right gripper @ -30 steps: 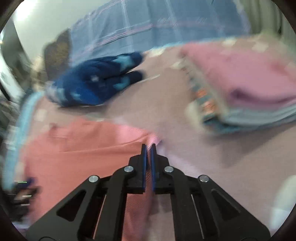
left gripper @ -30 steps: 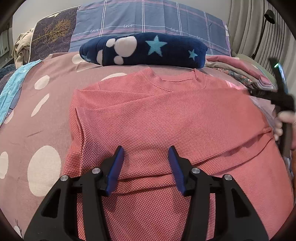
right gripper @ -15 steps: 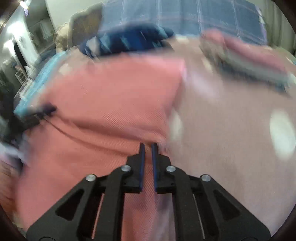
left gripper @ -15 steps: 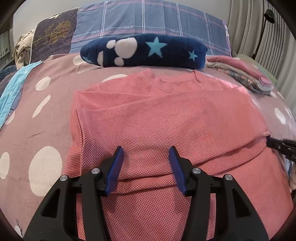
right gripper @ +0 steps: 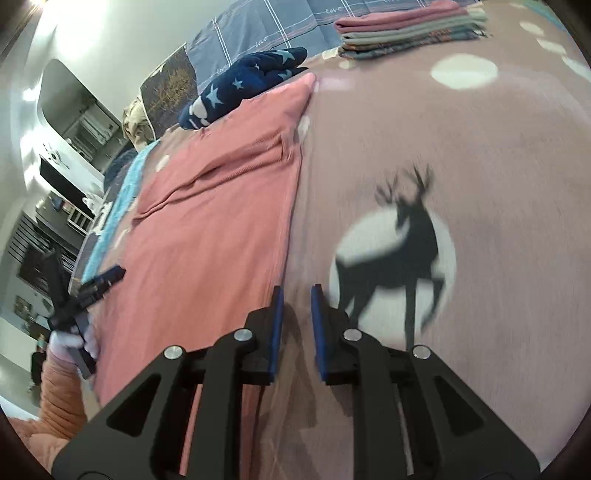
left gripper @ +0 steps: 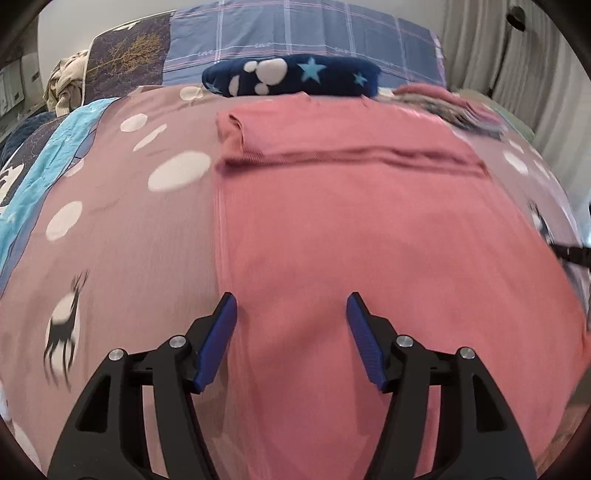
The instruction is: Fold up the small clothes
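On the mauve bedspread [left gripper: 122, 236], printed with white dots and black deer, a salmon-pink knit top [left gripper: 369, 229] lies flat with both sleeves folded in across its upper part, so that it forms a long rectangle running from the near edge toward the pillows. The left gripper [left gripper: 291, 306] hangs over the near left part of the top, its blue pads spread wide; its jaws have just been opening further, and nothing is pinched between them, the cloth lying beneath. The right gripper [right gripper: 296, 295] sits at the top's right edge, its left pad just over the hem and its right pad over the bedspread beside a deer print [right gripper: 402, 251]; its jaws have just been opening from pressed together to a narrow gap, with no cloth caught in it. In the right wrist view a gloved hand [right gripper: 70, 341] with an orange sleeve grips the left gripper's handle. Beyond the top's collar lies a navy fleece with stars and paw prints [left gripper: 295, 75], and to its right a stack of folded clothes [right gripper: 410, 31], both against a checked blue pillow [left gripper: 295, 33].
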A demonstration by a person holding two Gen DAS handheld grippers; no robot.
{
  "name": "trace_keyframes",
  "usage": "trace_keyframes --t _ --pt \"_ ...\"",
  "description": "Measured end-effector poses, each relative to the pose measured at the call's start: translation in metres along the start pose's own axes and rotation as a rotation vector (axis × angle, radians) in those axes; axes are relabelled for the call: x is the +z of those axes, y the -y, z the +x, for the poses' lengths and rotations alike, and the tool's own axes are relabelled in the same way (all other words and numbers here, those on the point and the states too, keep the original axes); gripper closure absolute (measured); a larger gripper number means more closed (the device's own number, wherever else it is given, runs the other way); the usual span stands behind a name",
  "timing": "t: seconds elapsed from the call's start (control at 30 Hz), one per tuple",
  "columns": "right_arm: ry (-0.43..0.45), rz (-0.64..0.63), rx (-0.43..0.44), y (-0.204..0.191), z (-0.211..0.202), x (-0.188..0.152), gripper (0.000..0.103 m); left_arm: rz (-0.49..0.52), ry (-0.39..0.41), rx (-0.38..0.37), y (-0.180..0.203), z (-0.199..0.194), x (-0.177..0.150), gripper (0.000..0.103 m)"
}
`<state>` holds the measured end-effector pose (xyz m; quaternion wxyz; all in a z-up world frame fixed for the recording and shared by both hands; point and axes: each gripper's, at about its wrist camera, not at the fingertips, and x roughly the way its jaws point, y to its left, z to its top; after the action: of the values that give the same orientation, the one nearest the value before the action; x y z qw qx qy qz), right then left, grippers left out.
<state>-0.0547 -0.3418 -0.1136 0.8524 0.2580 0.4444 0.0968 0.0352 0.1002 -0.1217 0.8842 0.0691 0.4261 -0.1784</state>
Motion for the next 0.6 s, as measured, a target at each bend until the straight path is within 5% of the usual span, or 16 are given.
trace_keyframes --t 0.33,0.4,0.5,0.53,0.6 --pt "-0.018 0.033 0.079 -0.012 -0.045 -0.065 0.077 -0.061 0.003 -0.203 -0.004 -0.047 -0.062 0.039" --pt "-0.014 0.035 0.084 -0.014 -0.054 -0.075 0.072 -0.067 0.004 -0.238 0.0 -0.054 -0.071 0.046" --pt "-0.008 0.049 0.116 -0.017 -0.064 -0.088 0.068 -0.121 0.006 -0.264 -0.004 -0.06 -0.079 0.073" --pt "-0.01 0.055 0.131 -0.017 -0.067 -0.091 0.068 -0.169 0.006 -0.282 -0.01 -0.061 -0.082 0.093" --pt "-0.008 0.065 0.158 -0.018 -0.07 -0.094 0.067 -0.274 0.034 -0.326 -0.023 -0.069 -0.086 0.098"
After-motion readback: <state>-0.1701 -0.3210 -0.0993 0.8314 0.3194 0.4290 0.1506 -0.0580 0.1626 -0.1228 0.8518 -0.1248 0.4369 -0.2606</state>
